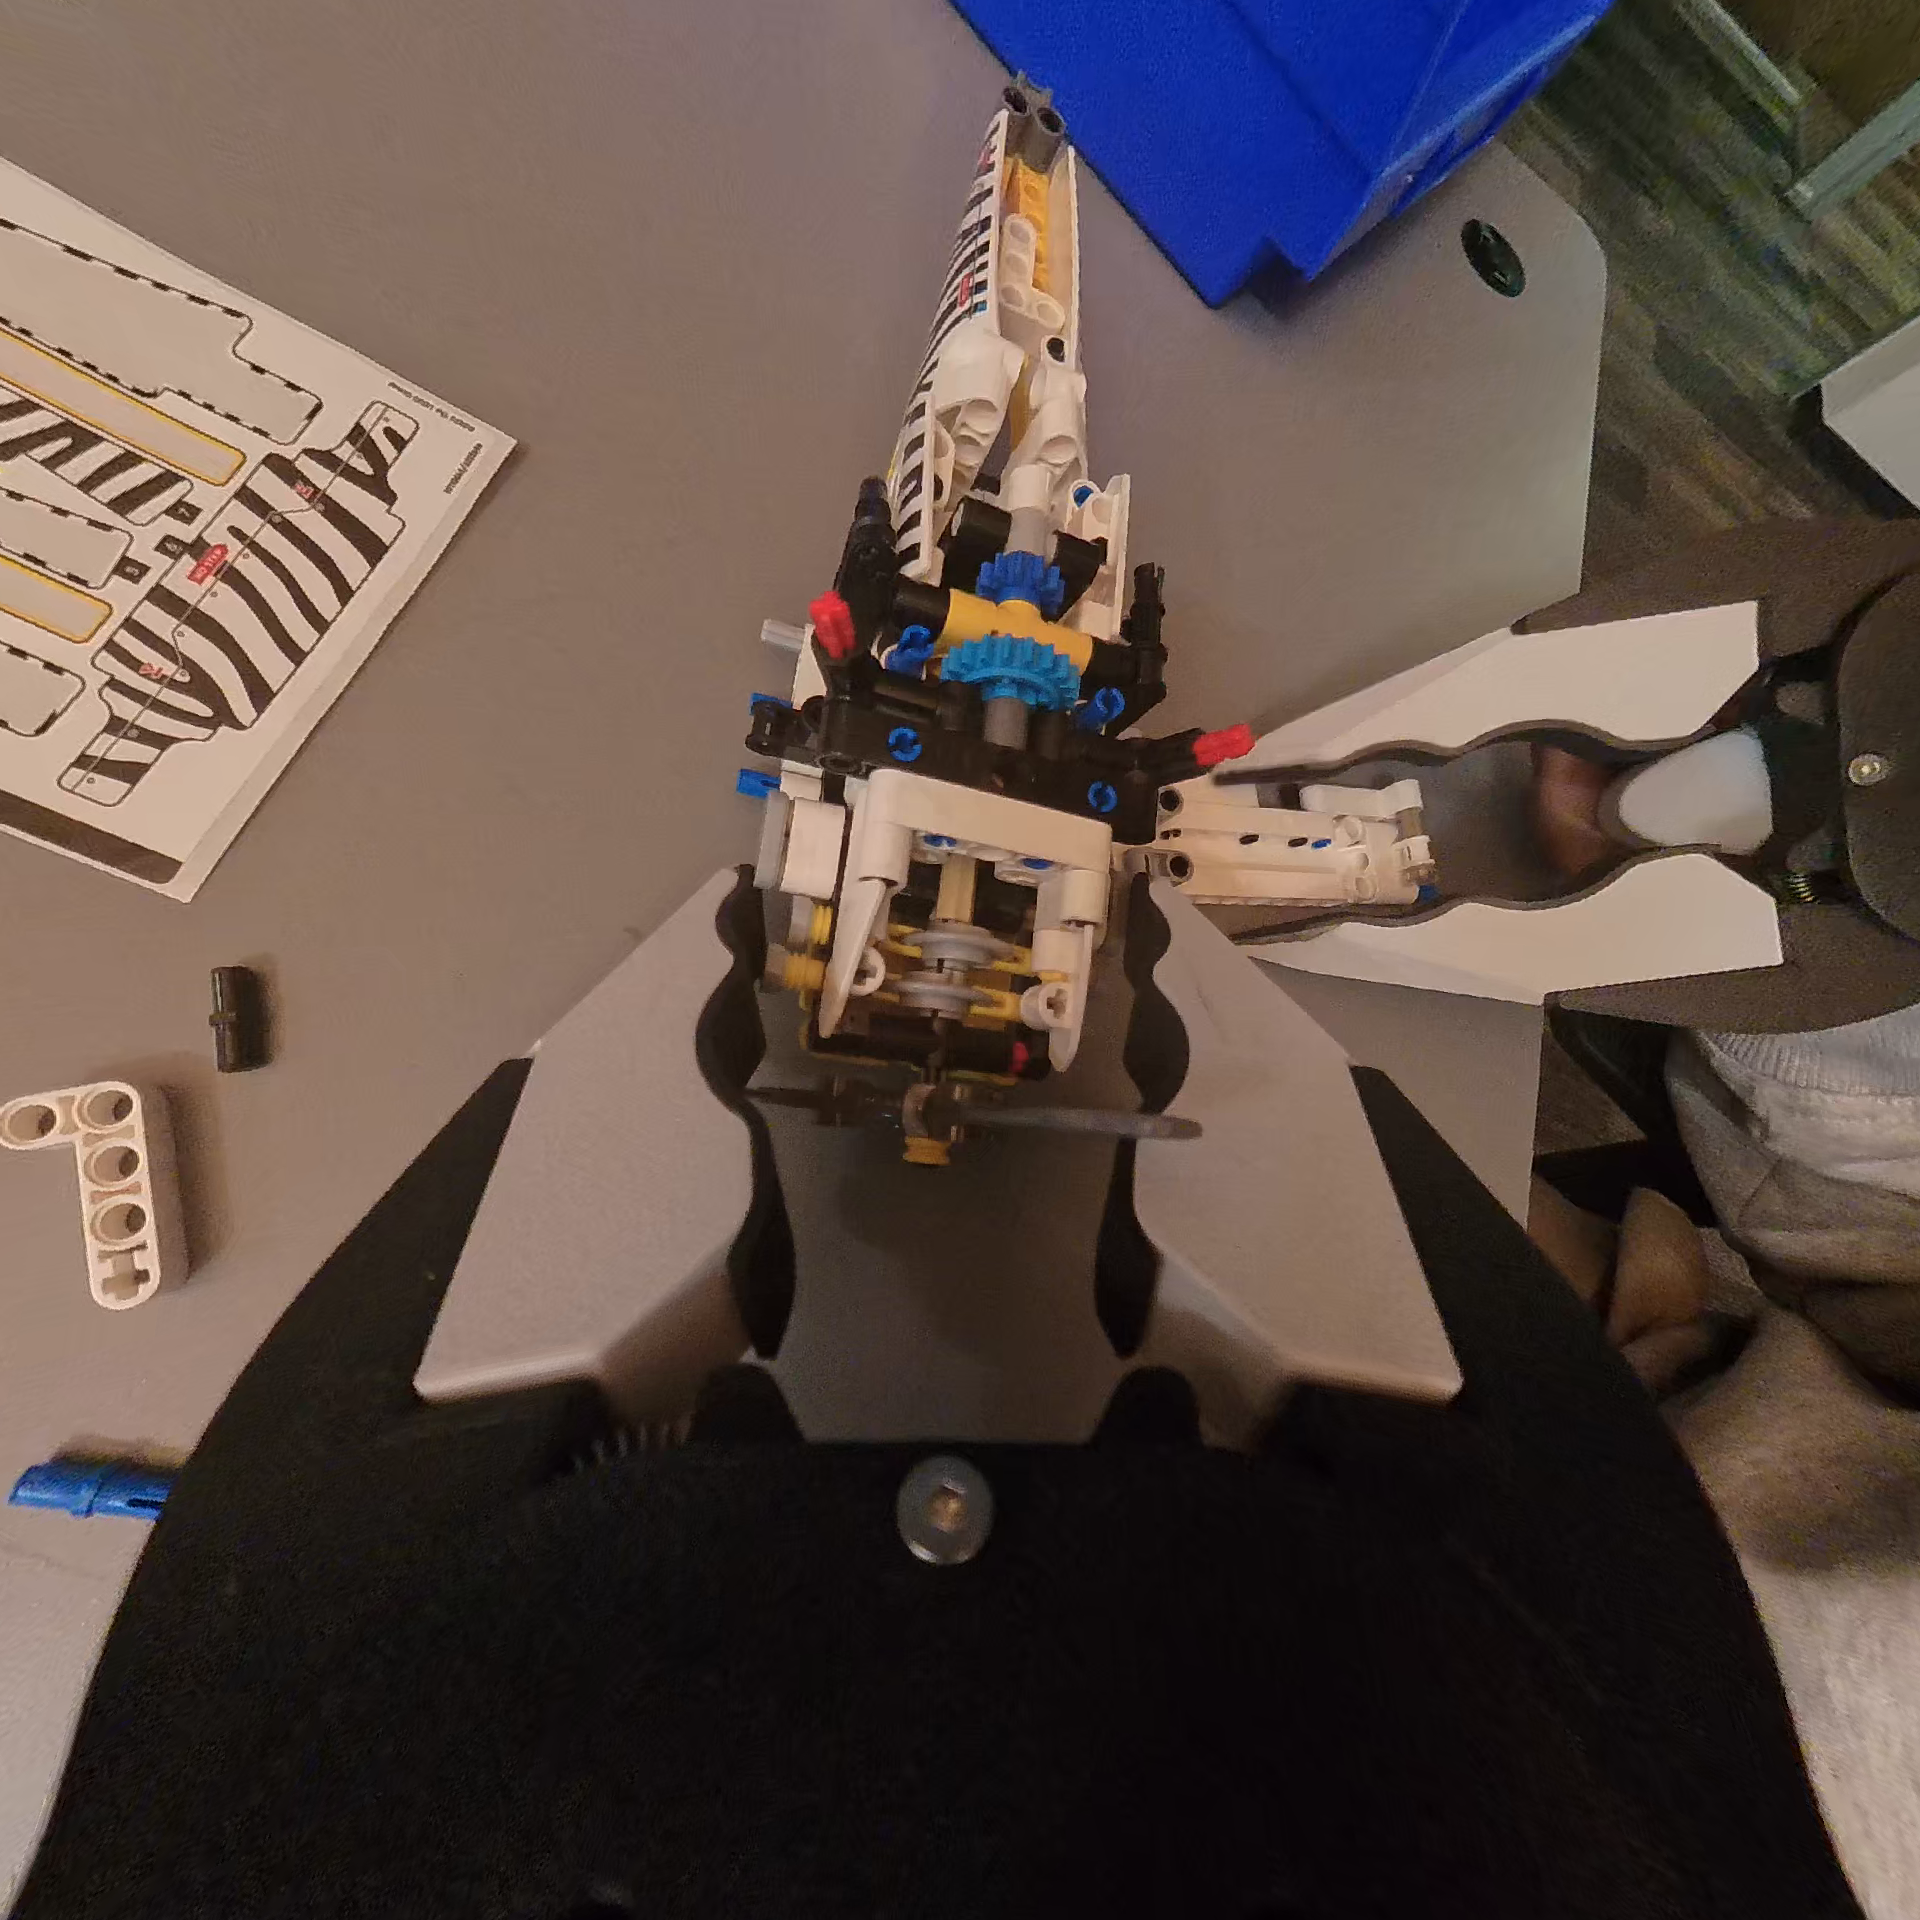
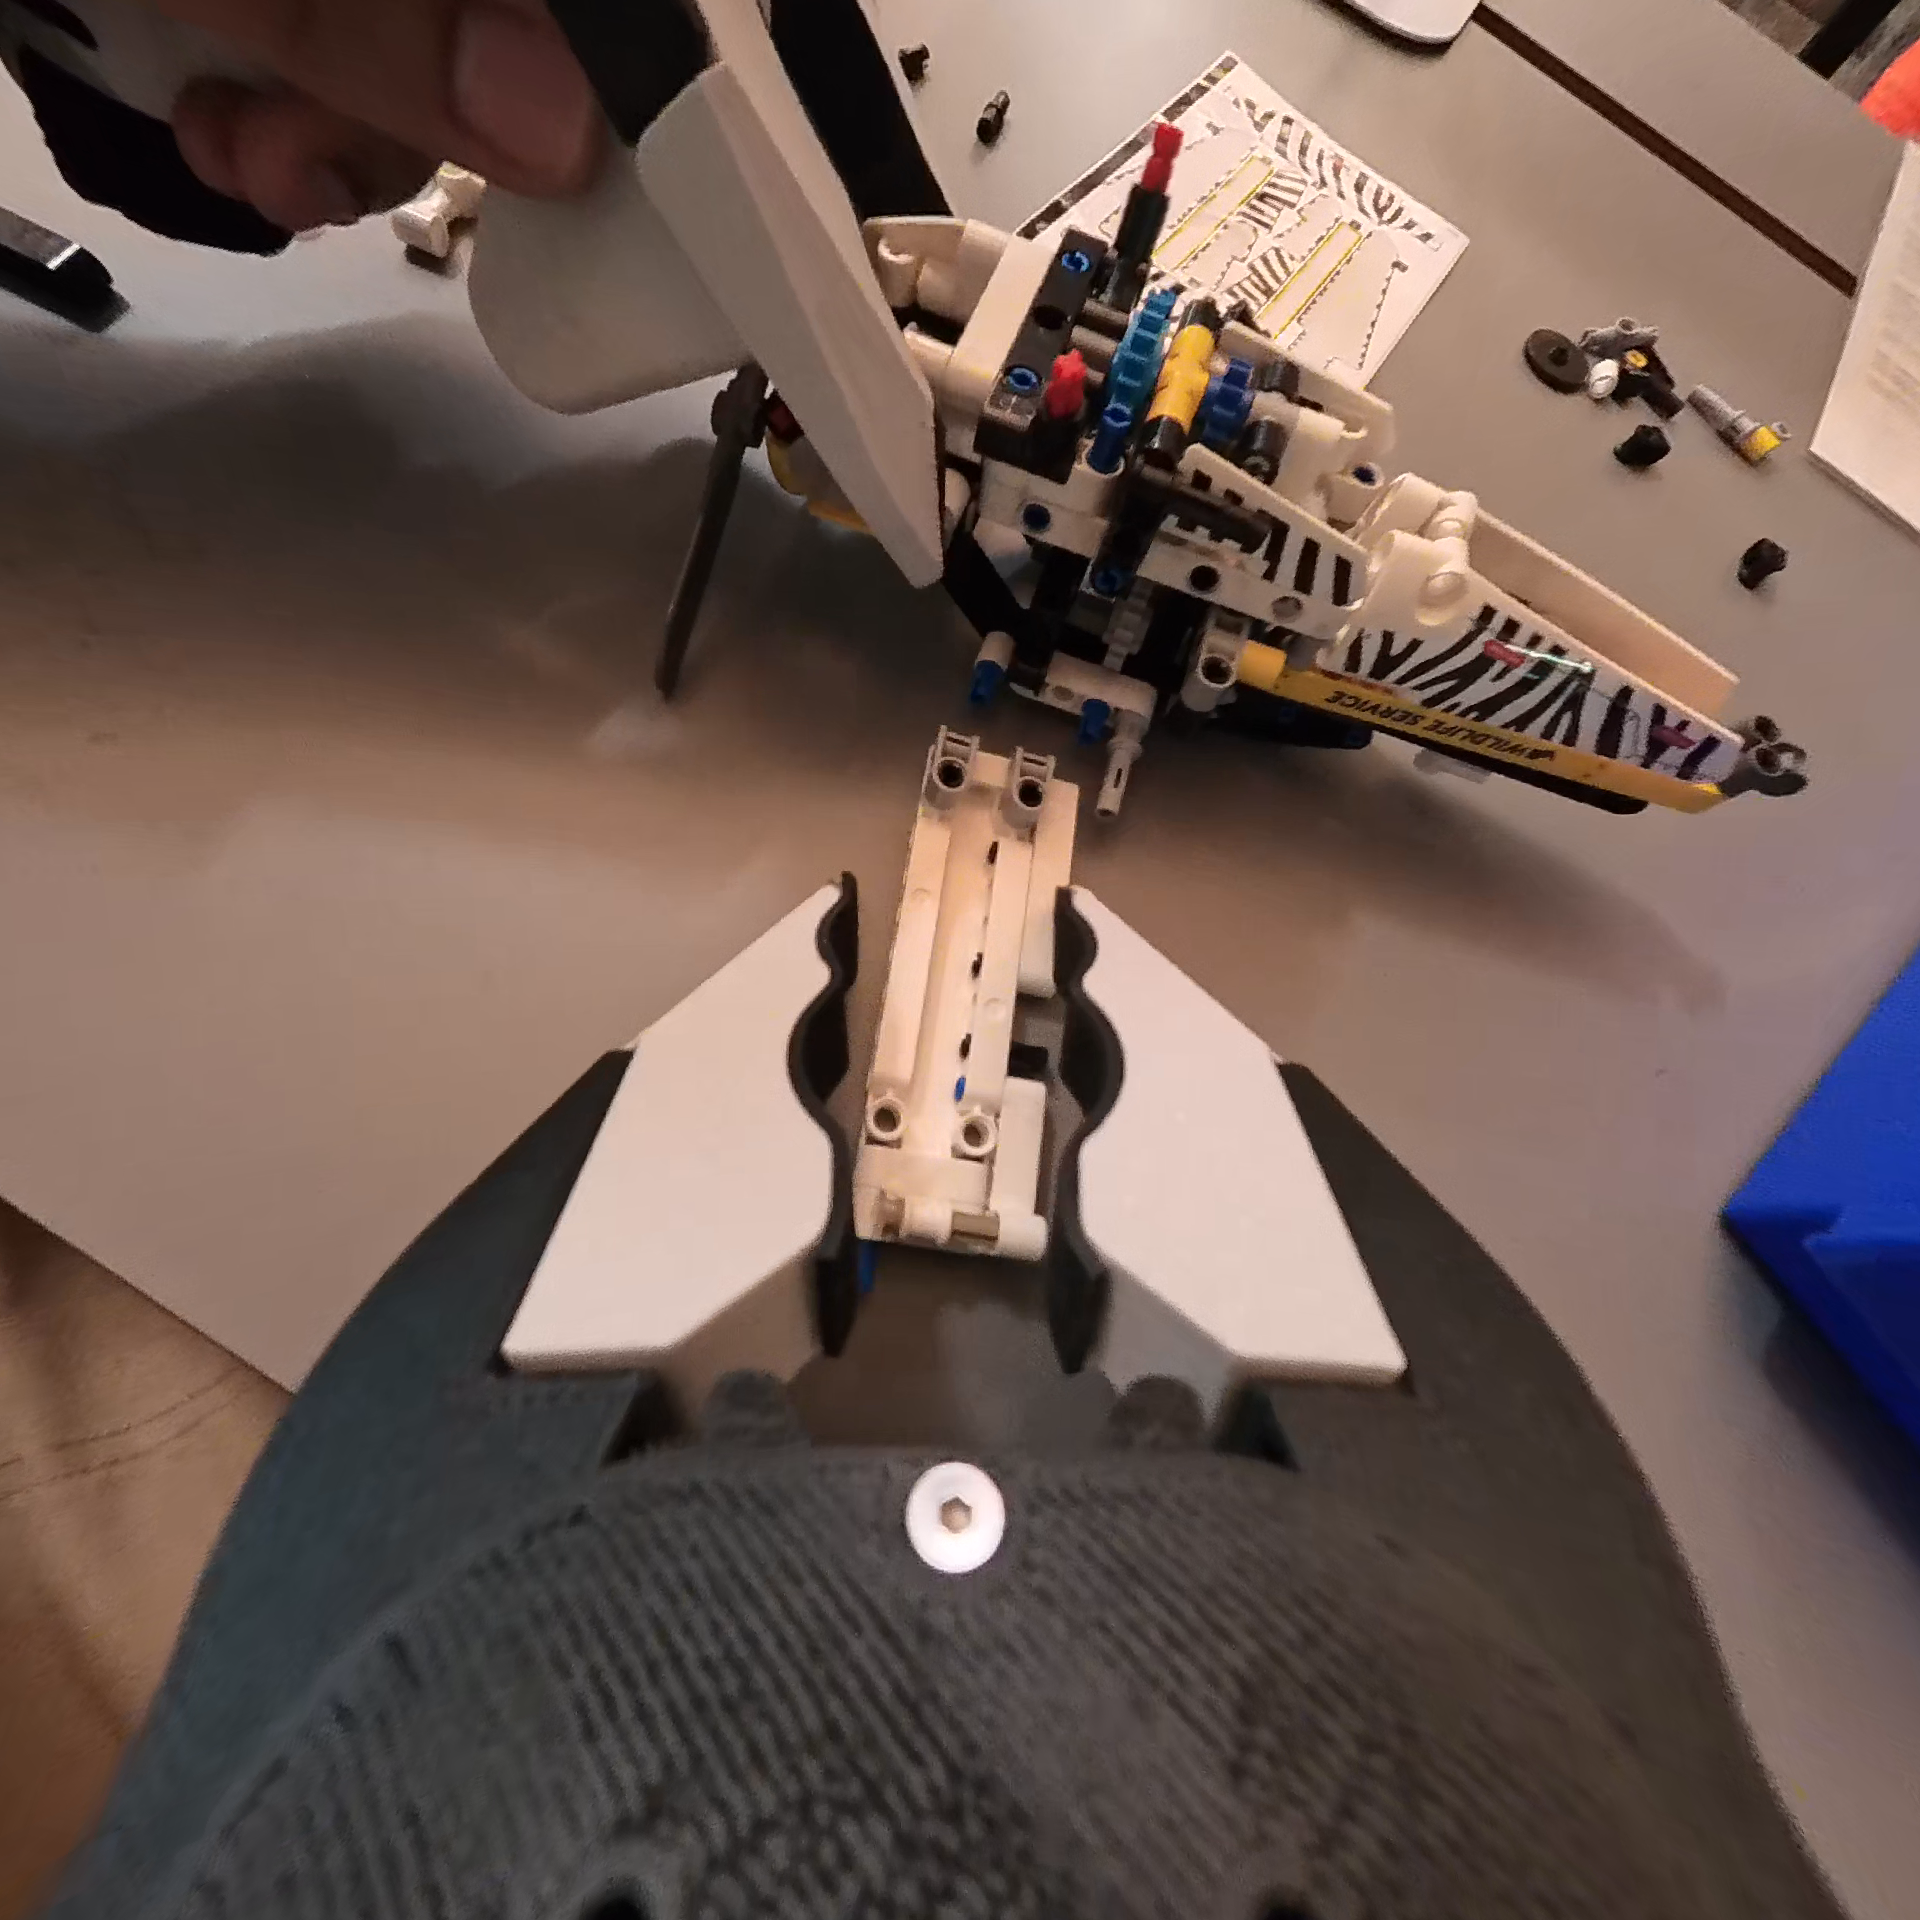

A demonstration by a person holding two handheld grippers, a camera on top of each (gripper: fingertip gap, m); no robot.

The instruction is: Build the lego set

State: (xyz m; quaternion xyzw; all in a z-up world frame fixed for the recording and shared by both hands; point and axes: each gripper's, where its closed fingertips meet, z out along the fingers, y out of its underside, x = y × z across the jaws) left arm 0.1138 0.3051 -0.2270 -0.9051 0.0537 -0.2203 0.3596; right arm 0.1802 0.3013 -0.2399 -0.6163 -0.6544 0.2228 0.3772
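Office or lab workspace, grey desk (image 1: 623, 156) (cable grommet (image 1: 1493, 255) in corner), blue bin (image 1: 1247, 125), carpeted floor (image 1: 1714, 343)

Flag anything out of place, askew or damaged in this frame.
Nothing stands out. The left gripper clamps the model's nose, the right gripper holds a white sub-assembly near its side, and loose pieces lie scattered, as expected mid-build.
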